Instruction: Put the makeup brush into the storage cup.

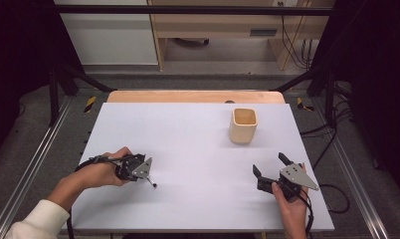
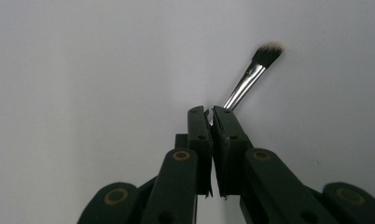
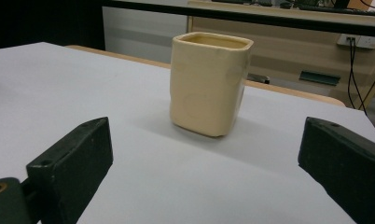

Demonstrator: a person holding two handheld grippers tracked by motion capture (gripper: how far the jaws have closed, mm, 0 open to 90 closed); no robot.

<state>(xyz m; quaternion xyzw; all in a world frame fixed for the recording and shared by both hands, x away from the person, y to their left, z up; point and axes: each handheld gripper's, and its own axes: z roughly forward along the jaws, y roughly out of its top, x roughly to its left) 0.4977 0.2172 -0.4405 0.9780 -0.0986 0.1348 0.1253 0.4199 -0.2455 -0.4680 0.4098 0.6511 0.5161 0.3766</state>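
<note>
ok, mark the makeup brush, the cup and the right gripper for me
makeup brush (image 2: 251, 77), left gripper view, on the silver ferrule below the bristles.
cup (image 3: 209, 86), right gripper view, on its cream front wall.
right gripper (image 1: 270, 167), high view, midway between its open jaw tips.

Wooden desk (image 1: 228, 22) behind table, cables (image 1: 292, 45) hanging at its right (floor grey).
</note>
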